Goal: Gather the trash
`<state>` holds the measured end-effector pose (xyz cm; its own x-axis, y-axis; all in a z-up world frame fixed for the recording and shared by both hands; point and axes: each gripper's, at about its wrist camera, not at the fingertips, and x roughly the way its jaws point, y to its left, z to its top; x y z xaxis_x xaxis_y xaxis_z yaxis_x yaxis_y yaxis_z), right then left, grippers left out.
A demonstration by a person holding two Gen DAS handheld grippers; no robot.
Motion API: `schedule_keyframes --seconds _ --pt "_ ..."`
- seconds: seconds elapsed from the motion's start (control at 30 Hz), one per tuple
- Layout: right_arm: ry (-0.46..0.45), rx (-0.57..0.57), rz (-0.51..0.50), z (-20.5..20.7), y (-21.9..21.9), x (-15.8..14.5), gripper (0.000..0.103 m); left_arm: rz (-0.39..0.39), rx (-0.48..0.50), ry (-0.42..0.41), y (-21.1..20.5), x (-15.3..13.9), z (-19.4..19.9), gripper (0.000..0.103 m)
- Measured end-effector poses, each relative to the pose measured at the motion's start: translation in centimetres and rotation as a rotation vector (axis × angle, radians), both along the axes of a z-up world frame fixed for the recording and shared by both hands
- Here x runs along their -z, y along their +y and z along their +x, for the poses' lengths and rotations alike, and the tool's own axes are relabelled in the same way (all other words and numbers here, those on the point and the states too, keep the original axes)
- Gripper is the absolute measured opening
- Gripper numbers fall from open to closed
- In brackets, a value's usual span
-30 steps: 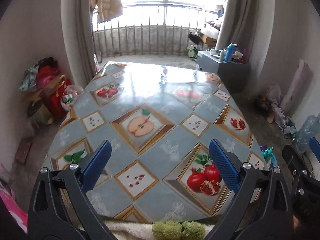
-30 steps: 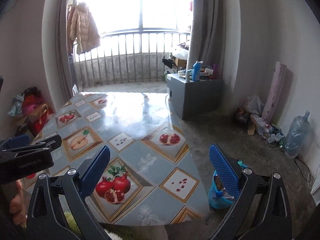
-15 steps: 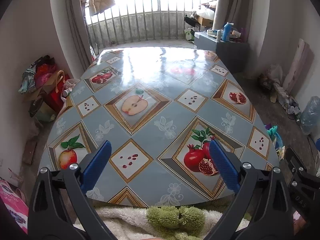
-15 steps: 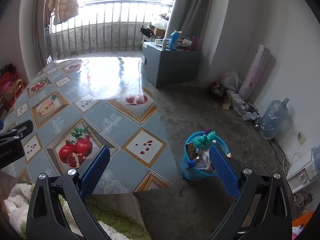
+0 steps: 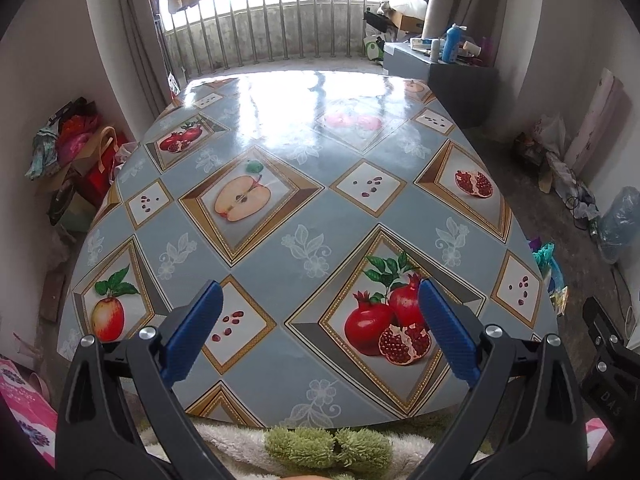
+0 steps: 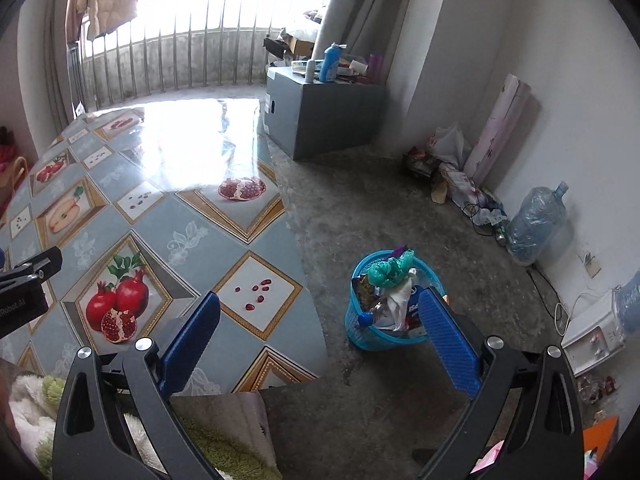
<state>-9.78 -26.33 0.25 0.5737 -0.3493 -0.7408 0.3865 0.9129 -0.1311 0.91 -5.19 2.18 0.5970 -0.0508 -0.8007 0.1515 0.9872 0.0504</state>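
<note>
Right wrist view: right gripper (image 6: 320, 344) wide open, nothing btwn the blue pads, hanging over the worktop (image 6: 168, 220) corner and the floor. Trash is already in the blue basket (image 6: 394, 336) on the concrete floor just off the worktop's edge; it's heaped above the rim w/ a teal crumpled bag (image 6: 390, 270), a printed wrapper, white paper or plastic and what looks like a bottle cap. Prob all light, soft, crinkly stuff; thin film will slip and deform, so pinch a bunched fold or wrapper edge, not a flat face. Basket itself looks light, open-mesh plastic; the rim is the obvious hold, may tip if pulled one-sided.

Left wrist view: left gripper (image 5: 320, 332) also fully spread, empty, above the fruit-print cloth. No loose trash visible on the worktop.
</note>
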Motion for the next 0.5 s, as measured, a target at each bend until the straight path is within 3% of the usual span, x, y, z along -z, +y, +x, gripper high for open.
schedule_keyframes --seconds 0.5 --pt "0.013 0.016 0.021 0.15 -1.06 0.42 0.096 0.042 0.015 -0.015 -0.62 -0.35 -0.21 0.094"
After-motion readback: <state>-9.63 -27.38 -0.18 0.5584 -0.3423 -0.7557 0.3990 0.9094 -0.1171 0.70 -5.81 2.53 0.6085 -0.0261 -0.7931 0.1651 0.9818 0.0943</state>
